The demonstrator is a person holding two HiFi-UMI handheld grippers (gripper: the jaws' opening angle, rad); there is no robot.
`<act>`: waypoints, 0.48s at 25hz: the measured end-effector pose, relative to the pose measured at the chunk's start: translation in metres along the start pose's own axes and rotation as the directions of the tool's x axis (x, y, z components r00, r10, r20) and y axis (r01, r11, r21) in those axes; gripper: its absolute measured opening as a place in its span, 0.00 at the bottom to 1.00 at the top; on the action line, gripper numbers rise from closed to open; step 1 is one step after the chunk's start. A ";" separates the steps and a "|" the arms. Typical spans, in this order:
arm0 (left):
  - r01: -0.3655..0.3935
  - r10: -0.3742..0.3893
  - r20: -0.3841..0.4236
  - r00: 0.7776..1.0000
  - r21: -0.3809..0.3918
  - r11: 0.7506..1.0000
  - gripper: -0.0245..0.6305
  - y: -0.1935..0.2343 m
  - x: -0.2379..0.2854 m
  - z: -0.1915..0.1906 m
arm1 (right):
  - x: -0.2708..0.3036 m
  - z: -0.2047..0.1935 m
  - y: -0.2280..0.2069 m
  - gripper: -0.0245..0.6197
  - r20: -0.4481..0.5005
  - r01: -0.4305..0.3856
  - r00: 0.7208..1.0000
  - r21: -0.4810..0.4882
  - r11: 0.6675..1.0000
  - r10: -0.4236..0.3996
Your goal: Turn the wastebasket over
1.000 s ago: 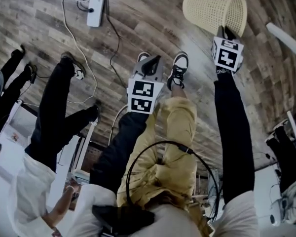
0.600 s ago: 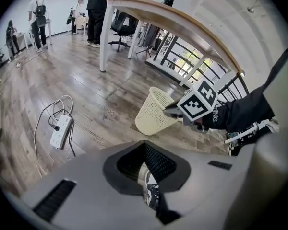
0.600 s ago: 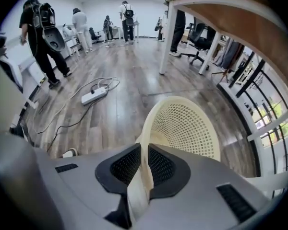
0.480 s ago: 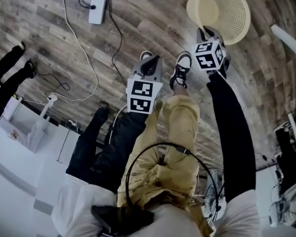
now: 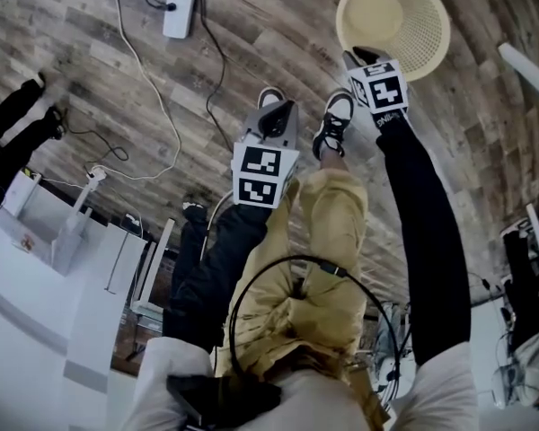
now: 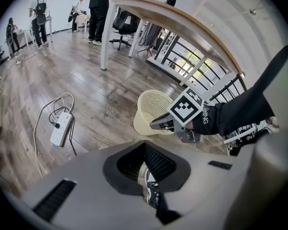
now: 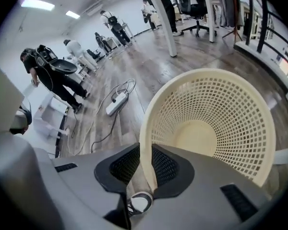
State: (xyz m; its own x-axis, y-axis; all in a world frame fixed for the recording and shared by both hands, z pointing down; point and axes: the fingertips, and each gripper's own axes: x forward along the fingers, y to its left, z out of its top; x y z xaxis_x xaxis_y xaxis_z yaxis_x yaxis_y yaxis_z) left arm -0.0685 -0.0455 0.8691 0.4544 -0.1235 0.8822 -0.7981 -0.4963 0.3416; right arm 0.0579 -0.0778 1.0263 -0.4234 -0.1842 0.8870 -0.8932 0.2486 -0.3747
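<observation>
The cream mesh wastebasket (image 5: 404, 16) stands on the wood floor with its mouth facing up. In the right gripper view its rim (image 7: 149, 128) runs between the pads of my right gripper (image 7: 146, 164). The jaws are opening while both pads still touch the rim. From the head view, my right gripper (image 5: 357, 54) is at the basket's near edge. The left gripper view shows the wastebasket (image 6: 151, 110) with the right gripper (image 6: 156, 125) at its rim. My left gripper (image 5: 274, 115) hangs over the floor to the left, open, with nothing between its fingers (image 6: 158, 162).
A white power strip (image 5: 178, 12) with trailing cables lies on the floor to the left. My shoes (image 5: 331, 128) stand between the grippers. A wooden table on white legs (image 6: 105, 37) is beyond the basket. White desks (image 5: 36, 268) and several people are around the room.
My right gripper has swung the basket from lying on its side to standing mouth up, moving left and down. A bystander at the left has stepped away. My left gripper stayed put.
</observation>
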 end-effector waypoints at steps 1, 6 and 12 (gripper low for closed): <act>0.001 -0.001 0.000 1.000 0.002 1.000 0.04 -0.001 -0.002 0.000 | -0.004 0.004 0.001 0.15 0.018 -0.005 1.000 0.006 1.000 0.005; 0.002 -0.001 0.027 1.000 -0.003 1.000 0.04 -0.007 -0.010 0.011 | -0.033 0.024 -0.001 0.15 0.099 -0.011 0.995 0.041 0.999 0.007; 0.022 -0.024 0.077 0.997 0.027 0.999 0.04 -0.033 -0.040 0.043 | -0.116 0.049 0.002 0.15 0.257 0.028 0.964 0.160 0.987 -0.069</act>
State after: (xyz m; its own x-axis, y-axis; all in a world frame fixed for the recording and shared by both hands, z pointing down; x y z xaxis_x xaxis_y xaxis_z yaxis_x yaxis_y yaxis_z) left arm -0.0430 -0.0607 0.8086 0.5028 -0.1770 0.8461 -0.7769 -0.5217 0.3525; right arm 0.0975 -0.1023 0.9092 -0.3854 -0.4390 0.8117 -0.9174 0.0880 -0.3880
